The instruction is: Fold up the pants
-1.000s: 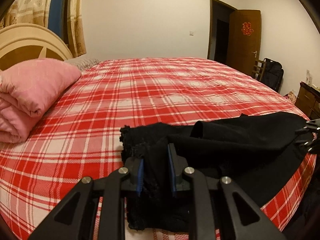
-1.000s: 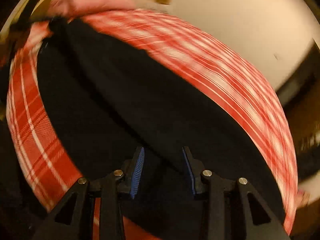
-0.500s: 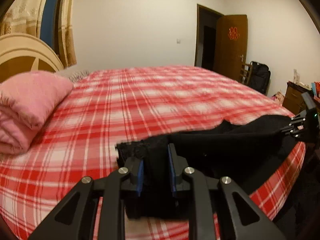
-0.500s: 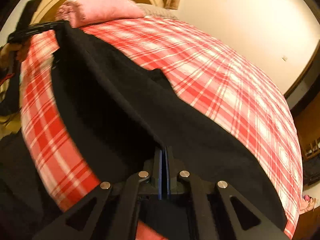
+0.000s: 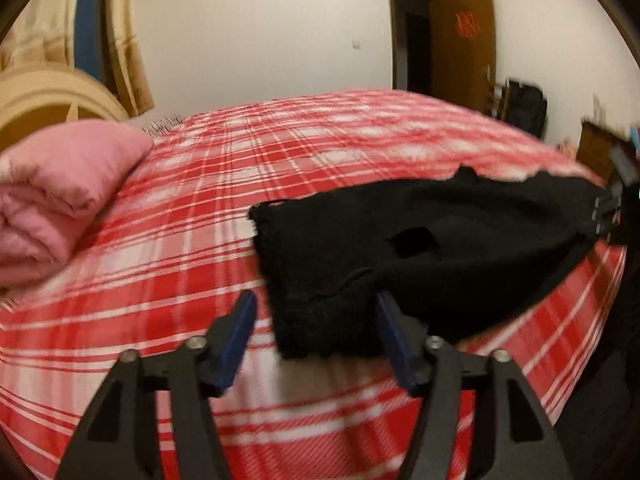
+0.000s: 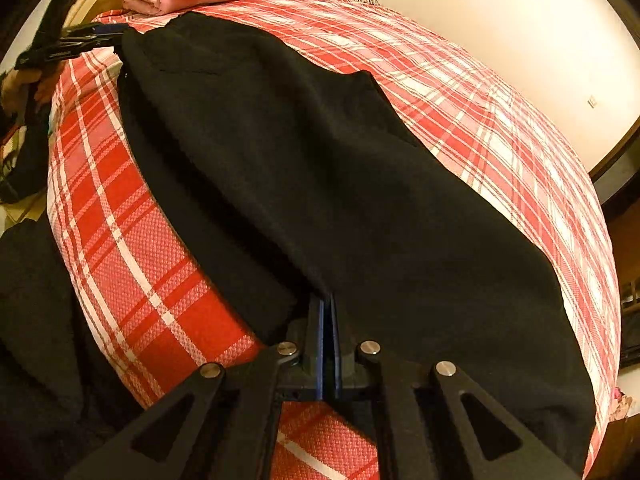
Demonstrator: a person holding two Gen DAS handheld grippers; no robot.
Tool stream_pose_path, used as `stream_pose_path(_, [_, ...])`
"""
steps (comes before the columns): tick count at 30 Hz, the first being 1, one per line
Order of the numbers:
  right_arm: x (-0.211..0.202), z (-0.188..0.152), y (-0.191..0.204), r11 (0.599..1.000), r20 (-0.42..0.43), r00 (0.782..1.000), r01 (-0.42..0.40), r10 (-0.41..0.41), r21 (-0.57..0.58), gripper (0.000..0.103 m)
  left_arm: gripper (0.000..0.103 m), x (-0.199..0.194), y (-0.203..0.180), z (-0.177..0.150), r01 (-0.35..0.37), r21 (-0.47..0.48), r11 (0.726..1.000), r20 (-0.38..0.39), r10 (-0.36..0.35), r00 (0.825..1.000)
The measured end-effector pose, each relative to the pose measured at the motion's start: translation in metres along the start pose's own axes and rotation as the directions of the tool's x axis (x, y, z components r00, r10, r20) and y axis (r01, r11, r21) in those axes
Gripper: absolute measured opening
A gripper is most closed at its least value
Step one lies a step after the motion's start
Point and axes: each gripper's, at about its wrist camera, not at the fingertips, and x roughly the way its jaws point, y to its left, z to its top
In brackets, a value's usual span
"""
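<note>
So — notes on the scene:

Pants: black pants (image 6: 320, 168) lie lengthwise along near edge of bed (image 5: 280, 184), part flat, far end bunched.
Handling: soft, limp, light-ish fabric — will sag and drag between grips; looks non-slippery knit. Judgement only.
Where to hold: best at hem/waistband corners, pinching both layers; mid-fabric grabs would likely bunch it.
Right gripper (image 6: 328, 320): fingers closed tight on a fold of the fabric, cloth draping off both sides.
Left gripper (image 5: 316, 316): fingers spread wide, nothing clamped; the cloth's bunched end sits between them, w/ no pinch. Blurry view.
Around: red plaid sheet, pink quilt (image 5: 60, 184) folded by headboard, door (image 5: 460, 44) at far wall.
</note>
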Motion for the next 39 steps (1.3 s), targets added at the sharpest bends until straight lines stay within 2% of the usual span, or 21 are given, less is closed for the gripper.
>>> stream_pose_path(2, [-0.007, -0.006, 0.002, 1.000, -0.008, 1.000, -0.003, 0.003, 0.003, 0.006, 0.082, -0.006, 0.001, -0.008, -0.058, 0.074, 0.996, -0.027, 0.060, 0.998])
stream_pose_path(4, [-0.007, -0.004, -0.001, 1.000, -0.027, 1.000, -0.009, 0.009, -0.003, 0.008, 0.081, -0.006, 0.009, -0.016, -0.095, 0.097, 0.991, -0.058, 0.101, 0.993])
stream_pose_path(7, [-0.011, -0.002, 0.000, 0.999, -0.052, 0.998, -0.022, 0.020, -0.047, 0.011, 0.081, -0.013, 0.031, -0.028, -0.132, 0.043, 0.990, -0.083, 0.135, 0.987])
stream_pose_path(8, [-0.010, 0.000, -0.002, 0.998, -0.059, 0.997, -0.052, 0.049, -0.046, 0.011, 0.081, -0.017, 0.040, -0.029, -0.168, -0.011, 0.986, -0.075, 0.167, 0.983])
stream_pose_path(9, [-0.018, -0.001, -0.004, 0.995, -0.057, 0.995, -0.090, 0.087, -0.038, 0.011, 0.080, -0.020, 0.043, -0.029, -0.162, -0.056, 0.985, -0.064, 0.158, 0.985])
stream_pose_path(12, [-0.051, 0.014, -0.022, 0.978, 0.031, 0.978, -0.205, 0.204, 0.026, 0.011, 0.080, -0.032, 0.043, -0.018, -0.127, -0.177, 0.976, 0.031, 0.135, 0.990])
stream_pose_path(14, [-0.061, 0.032, -0.038, 0.967, 0.101, 0.966, -0.246, 0.238, 0.073, 0.011, 0.080, -0.032, 0.031, -0.005, -0.089, -0.202, 0.975, 0.089, 0.109, 0.990])
stream_pose_path(17, [-0.053, 0.072, -0.066, 0.941, 0.208, 0.944, -0.293, 0.256, 0.172, 0.015, 0.081, -0.021, 0.000, 0.017, 0.032, -0.186, 0.982, 0.144, -0.005, 0.990])
stream_pose_path(20, [-0.012, 0.114, -0.085, 0.897, 0.218, 0.933, -0.340, 0.284, 0.283, 0.017, 0.081, 0.005, -0.046, 0.030, 0.147, -0.122, 0.982, 0.117, -0.133, 0.984])
stream_pose_path(22, [0.024, 0.141, -0.095, 0.867, 0.202, 0.927, -0.368, 0.315, 0.337, 0.017, 0.079, 0.021, -0.065, 0.032, 0.196, -0.092, 0.976, 0.083, -0.188, 0.979])
stream_pose_path(26, [0.086, 0.173, -0.115, 0.776, 0.170, 0.909, -0.415, 0.382, 0.475, 0.017, 0.078, 0.048, -0.090, 0.022, 0.244, -0.032, 0.969, -0.018, -0.245, 0.969])
stream_pose_path(27, [0.101, 0.179, -0.118, 0.748, 0.158, 0.895, -0.437, 0.417, 0.499, 0.017, 0.078, 0.051, -0.092, 0.018, 0.258, -0.024, 0.966, -0.046, -0.259, 0.965])
stream_pose_path(29, [0.131, 0.187, -0.123, 0.694, 0.121, 0.867, -0.464, 0.483, 0.551, 0.017, 0.079, 0.056, -0.093, 0.011, 0.246, 0.000, 0.969, -0.073, -0.245, 0.967])
stream_pose_path(30, [0.138, 0.188, -0.124, 0.703, 0.100, 0.880, -0.435, 0.464, 0.564, 0.017, 0.080, 0.052, -0.095, 0.009, 0.247, 0.010, 0.969, -0.070, -0.246, 0.967])
stream_pose_path(31, [0.145, 0.191, -0.126, 0.726, 0.077, 0.904, -0.387, 0.421, 0.569, 0.014, 0.080, 0.052, -0.095, 0.010, 0.248, 0.018, 0.969, -0.076, -0.246, 0.966])
stream_pose_path(32, [0.150, 0.193, -0.130, 0.727, 0.074, 0.912, -0.370, 0.405, 0.578, 0.007, 0.080, 0.052, -0.097, 0.012, 0.245, 0.023, 0.969, -0.081, -0.242, 0.967])
stream_pose_path(34, [0.153, 0.195, -0.138, 0.691, 0.093, 0.902, -0.386, 0.421, 0.611, 0.007, 0.080, 0.051, -0.100, 0.015, 0.234, 0.032, 0.972, -0.090, -0.230, 0.969])
stream_pose_path(35, [0.149, 0.195, -0.138, 0.698, 0.094, 0.904, -0.386, 0.418, 0.603, 0.007, 0.080, 0.049, -0.101, 0.017, 0.220, 0.035, 0.975, -0.091, -0.216, 0.972])
stream_pose_path(37, [0.127, 0.192, -0.130, 0.746, 0.094, 0.909, -0.390, 0.407, 0.540, 0.008, 0.080, 0.037, -0.103, 0.021, 0.223, 0.037, 0.974, -0.061, -0.221, 0.973])
stream_pose_path(38, [0.106, 0.186, -0.121, 0.784, 0.095, 0.912, -0.393, 0.399, 0.480, 0.011, 0.080, 0.030, -0.104, 0.021, 0.219, 0.042, 0.975, -0.045, -0.217, 0.975])
stream_pose_path(39, [0.086, 0.178, -0.111, 0.814, 0.098, 0.912, -0.400, 0.397, 0.421, 0.020, 0.080, 0.024, -0.107, 0.022, 0.211, 0.053, 0.976, -0.034, -0.209, 0.977])
